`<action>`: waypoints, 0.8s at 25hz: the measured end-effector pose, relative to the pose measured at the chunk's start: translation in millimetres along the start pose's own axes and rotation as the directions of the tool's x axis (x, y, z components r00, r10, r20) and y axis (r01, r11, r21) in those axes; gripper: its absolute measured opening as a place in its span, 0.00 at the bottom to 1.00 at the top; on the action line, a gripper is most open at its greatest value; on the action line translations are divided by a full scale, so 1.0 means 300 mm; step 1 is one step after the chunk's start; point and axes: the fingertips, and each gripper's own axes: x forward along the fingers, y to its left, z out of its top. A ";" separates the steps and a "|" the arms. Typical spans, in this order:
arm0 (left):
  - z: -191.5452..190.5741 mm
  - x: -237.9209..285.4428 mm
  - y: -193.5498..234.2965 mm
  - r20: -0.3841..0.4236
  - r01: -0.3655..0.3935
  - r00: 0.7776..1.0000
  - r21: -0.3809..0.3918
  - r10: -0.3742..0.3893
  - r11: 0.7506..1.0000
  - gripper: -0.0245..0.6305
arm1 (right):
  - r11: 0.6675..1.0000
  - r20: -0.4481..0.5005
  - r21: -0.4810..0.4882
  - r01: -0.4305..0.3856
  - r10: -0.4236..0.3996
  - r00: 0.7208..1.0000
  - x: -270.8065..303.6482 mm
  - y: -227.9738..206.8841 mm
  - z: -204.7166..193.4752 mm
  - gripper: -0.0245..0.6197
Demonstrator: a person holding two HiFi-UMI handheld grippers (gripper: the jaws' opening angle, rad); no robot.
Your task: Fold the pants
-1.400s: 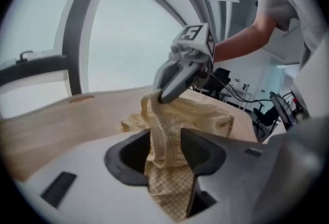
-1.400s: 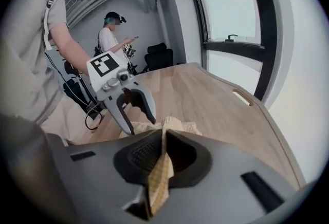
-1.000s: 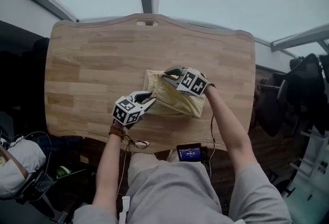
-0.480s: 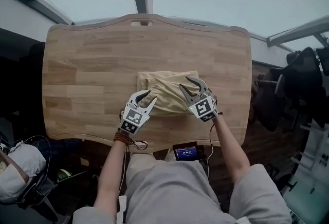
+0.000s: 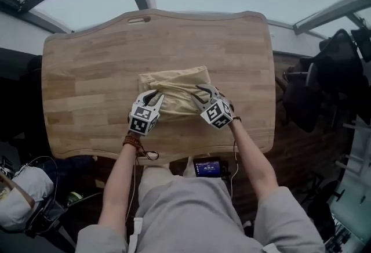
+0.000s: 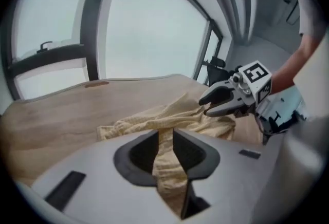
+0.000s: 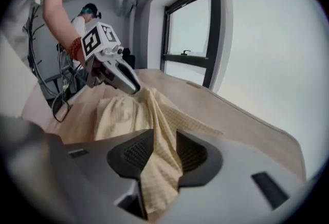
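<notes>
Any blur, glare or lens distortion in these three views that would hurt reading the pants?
Head view: sharp, evenly lit, the wooden table bowed by the lens. Left gripper view: dark corners, windows blown white, pants soft. Right gripper view: window washed out, pants weave legible.

Both tongs at the near edge of the pants

The yellow pants (image 5: 174, 85) lie in a rumpled rectangle near the middle of the wooden tabletop (image 5: 87, 72). The left tongs (image 5: 153, 98) are at the pants' near-left corner and the right tongs (image 5: 203, 95) at their near-right corner, both pairs of jaws having just been closing with fabric between them (the marker cubes sit just nearer than the pants). A small lit screen (image 5: 207, 167) shows nearer than the pants, past the tabletop's edge; a dark chair (image 5: 324, 78) stands well to their right.
</notes>
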 end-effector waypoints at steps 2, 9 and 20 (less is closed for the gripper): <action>-0.055 -0.013 -0.044 -0.028 0.020 0.999 -0.038 -0.022 0.999 0.18 | 0.998 0.012 0.057 -0.023 0.023 1.000 -0.035 0.048 -0.031 0.25; 0.040 -0.116 -0.116 0.111 -0.079 0.990 -0.049 0.084 0.996 0.18 | 0.966 0.094 0.259 -0.024 -0.001 0.996 -0.121 0.014 0.038 0.26; 0.586 -0.751 -0.260 0.687 -0.253 0.685 -0.089 0.243 0.963 0.04 | 0.921 0.518 0.215 0.326 -0.391 0.761 -0.690 0.088 0.745 0.04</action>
